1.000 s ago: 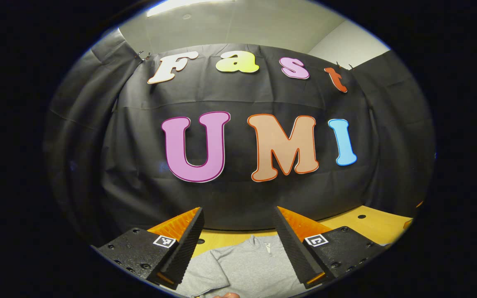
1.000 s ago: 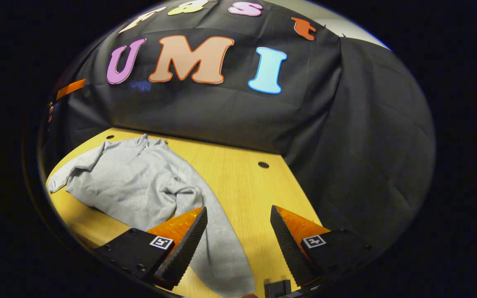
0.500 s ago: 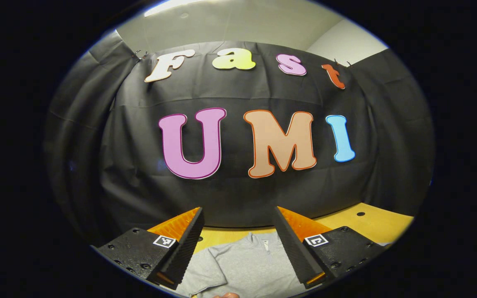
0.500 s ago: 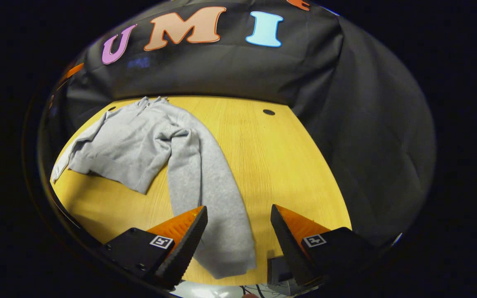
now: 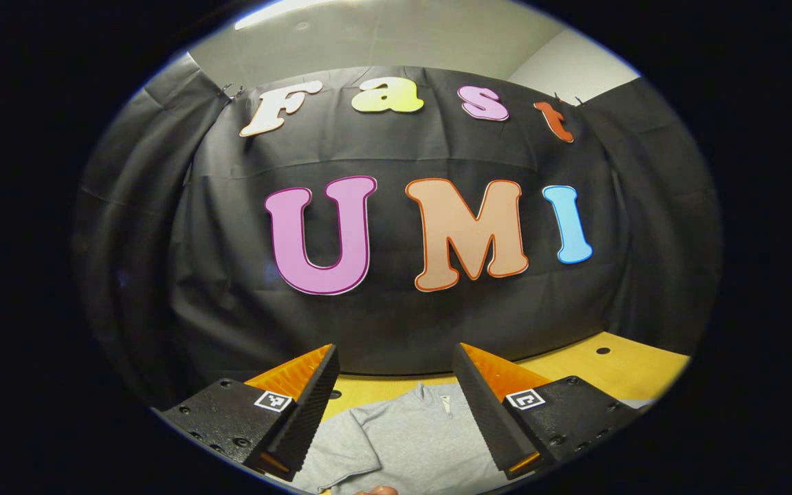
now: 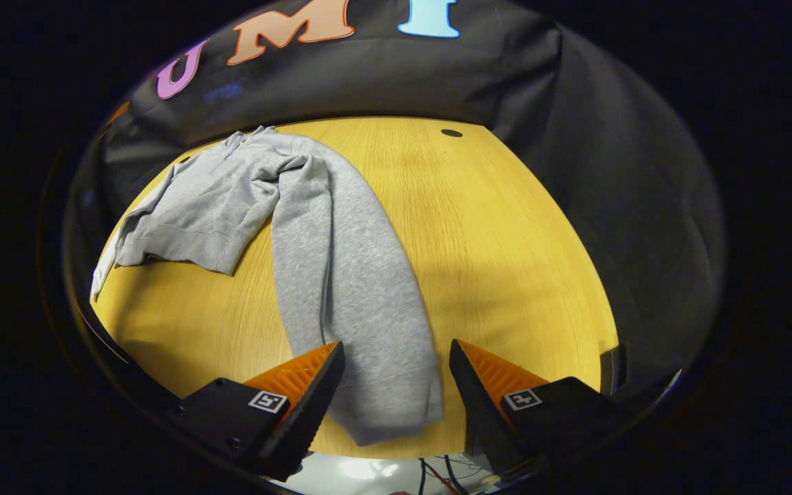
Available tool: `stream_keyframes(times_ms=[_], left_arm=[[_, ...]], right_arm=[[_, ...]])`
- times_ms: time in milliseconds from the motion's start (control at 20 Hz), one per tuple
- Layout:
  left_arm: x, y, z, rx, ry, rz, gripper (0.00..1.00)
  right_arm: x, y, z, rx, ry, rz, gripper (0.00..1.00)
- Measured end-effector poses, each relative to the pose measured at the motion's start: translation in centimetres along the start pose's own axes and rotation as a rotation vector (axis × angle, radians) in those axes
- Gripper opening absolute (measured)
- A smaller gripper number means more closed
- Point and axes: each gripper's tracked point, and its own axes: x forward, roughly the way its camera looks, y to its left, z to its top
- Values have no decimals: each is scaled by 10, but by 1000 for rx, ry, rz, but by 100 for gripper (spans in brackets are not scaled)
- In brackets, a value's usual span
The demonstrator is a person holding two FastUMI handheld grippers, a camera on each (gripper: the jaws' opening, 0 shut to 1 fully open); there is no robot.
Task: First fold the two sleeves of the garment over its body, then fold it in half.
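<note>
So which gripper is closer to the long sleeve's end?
Right. The right gripper is open just above the sleeve cuff; the left gripper points toward the collar.

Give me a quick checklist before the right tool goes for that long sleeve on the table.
1. Right tool open: ok.
2. Sleeve lying flat and free: ok.
3. Cuff between the right tool's fingers: ok, lined up, not gripped.
4. Left tool open and holding nothing: ok.
5. Other sleeve already folded over the sweatshirt: cannot tell.
6. Table space beside the sleeve: ok.
</note>
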Motion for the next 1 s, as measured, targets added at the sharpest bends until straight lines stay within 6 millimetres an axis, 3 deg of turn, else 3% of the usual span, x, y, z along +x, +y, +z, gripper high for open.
stream_keyframes(times_ms=[300, 500, 750, 800, 850, 1000], left_arm=[[4, -1, 0, 11, -1, -5, 96], [5, -1, 0, 12, -1, -1, 96], [5, 3, -4, 8, 6, 10, 99], [5, 4, -2, 8, 3, 12, 99], [6, 4, -2, 10, 3, 14, 96], [4, 9, 0, 14, -5, 25, 96]], right_arm=[[8, 4, -16, 17, 65, 11, 94], [10, 6, -15, 68, 77, 12, 89], [13, 12, -10, 133, 104, 13, 18], [12, 11, -10, 137, 103, 3, 18], [12, 11, -9, 132, 101, -2, 6], [9, 13, 4, 139, 48, -19, 11]])
